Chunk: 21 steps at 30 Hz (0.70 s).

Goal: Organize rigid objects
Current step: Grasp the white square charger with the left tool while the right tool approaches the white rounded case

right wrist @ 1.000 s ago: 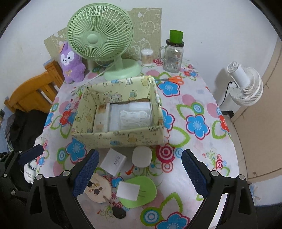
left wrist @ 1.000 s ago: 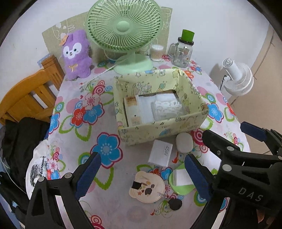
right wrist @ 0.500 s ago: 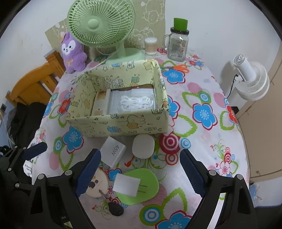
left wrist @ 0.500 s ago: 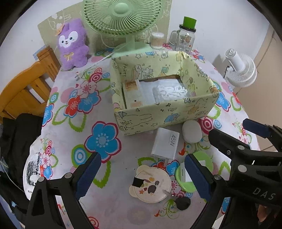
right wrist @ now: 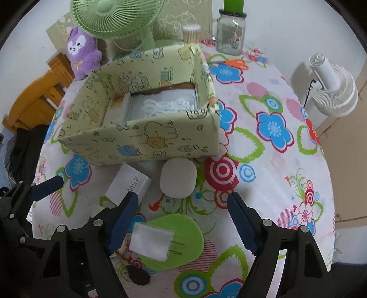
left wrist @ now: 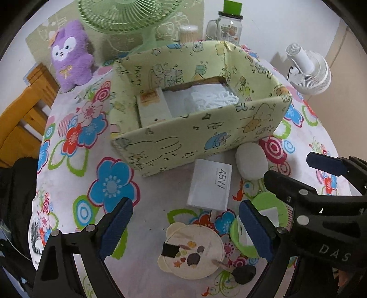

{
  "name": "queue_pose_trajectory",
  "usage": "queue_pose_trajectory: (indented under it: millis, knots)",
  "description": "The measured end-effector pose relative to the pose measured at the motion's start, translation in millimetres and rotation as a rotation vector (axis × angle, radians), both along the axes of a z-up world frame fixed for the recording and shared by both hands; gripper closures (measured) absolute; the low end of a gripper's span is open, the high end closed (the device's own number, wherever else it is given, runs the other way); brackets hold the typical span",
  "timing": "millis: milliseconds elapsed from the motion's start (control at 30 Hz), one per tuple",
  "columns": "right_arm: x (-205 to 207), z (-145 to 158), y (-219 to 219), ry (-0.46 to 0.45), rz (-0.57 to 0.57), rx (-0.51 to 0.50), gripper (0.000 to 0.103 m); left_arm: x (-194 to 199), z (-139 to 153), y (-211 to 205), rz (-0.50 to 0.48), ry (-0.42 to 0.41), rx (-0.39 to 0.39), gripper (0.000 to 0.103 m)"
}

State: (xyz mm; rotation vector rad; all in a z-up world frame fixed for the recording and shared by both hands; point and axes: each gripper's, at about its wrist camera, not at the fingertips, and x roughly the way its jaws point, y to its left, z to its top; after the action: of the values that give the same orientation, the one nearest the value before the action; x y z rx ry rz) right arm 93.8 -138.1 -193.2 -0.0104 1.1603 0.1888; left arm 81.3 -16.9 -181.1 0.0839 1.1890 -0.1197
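A pale-green cartoon-print box (left wrist: 201, 128) (right wrist: 149, 137) stands mid-table with white items inside. In front of it lie a white "45W" charger box (left wrist: 209, 183) (right wrist: 128, 185) and a white rounded case (left wrist: 251, 160) (right wrist: 179, 180). Nearer still are a green disc (right wrist: 183, 243) bearing a white plug (right wrist: 152, 239), a cream bear-shaped disc (left wrist: 195, 249) and a black key fob (left wrist: 243, 272). My left gripper (left wrist: 185, 213) hangs open above the bear disc and charger box. My right gripper (right wrist: 181, 206) hovers over the plug and case, its jaws closing with nothing pressed between them.
At the back stand a green fan (right wrist: 114, 18), a purple plush (left wrist: 68, 55), a glass jar with a green lid (right wrist: 230, 32) and a cotton-swab tub (right wrist: 191, 33). Orange scissors (right wrist: 229, 62) lie nearby. A wooden chair (left wrist: 20, 110) with dark clothing sits left; a white fan (right wrist: 332, 91) stands right.
Both grippers have sunk toward the table, so the box and small items look larger and closer. The right gripper's fingers have drawn closer together.
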Motion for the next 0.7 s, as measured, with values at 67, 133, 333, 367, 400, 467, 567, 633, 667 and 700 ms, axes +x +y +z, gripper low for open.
queue_pose_trajectory:
  millis: [67, 133, 333, 367, 400, 467, 567, 633, 667, 700]
  knots:
    - [2.4, -5.1, -2.1, 0.009, -0.006, 0.000, 0.020, 3.1, -4.9, -2.9, -0.010, 0.008, 0.004, 0.008]
    - [4.0, -9.0, -4.6, 0.016, -0.011, -0.001, 0.020, 5.7, -9.2, -5.5, -0.016, 0.018, 0.001, 0.008]
    - [9.8, -21.6, -13.1, 0.043, -0.026, -0.008, 0.020, 12.5, -20.7, -14.2, -0.038, 0.041, 0.008, 0.013]
    - [10.9, -23.2, -14.1, 0.047, -0.028, -0.007, 0.020, 13.9, -23.0, -15.6, -0.038, 0.047, 0.007, 0.013]
    - [11.9, -24.7, -15.2, 0.051, -0.031, -0.007, 0.020, 14.8, -24.9, -16.7, -0.038, 0.052, 0.006, 0.014]
    - [14.4, -28.5, -17.9, 0.060, -0.036, -0.006, 0.020, 16.0, -28.3, -19.1, -0.041, 0.059, 0.006, 0.015]
    - [17.1, -32.9, -20.6, 0.075, -0.040, -0.007, 0.020, 18.7, -32.9, -22.5, -0.045, 0.067, 0.008, 0.016]
    - [18.6, -35.8, -22.0, 0.082, -0.043, -0.011, 0.020, 20.5, -36.2, -25.0, -0.049, 0.073, 0.008, 0.017]
    - [19.3, -36.7, -22.6, 0.085, -0.045, -0.013, 0.020, 21.6, -37.3, -25.0, -0.049, 0.075, 0.008, 0.017]
    - [20.3, -38.2, -23.4, 0.090, -0.048, -0.014, 0.020, 21.8, -38.4, -25.6, -0.049, 0.076, 0.008, 0.017]
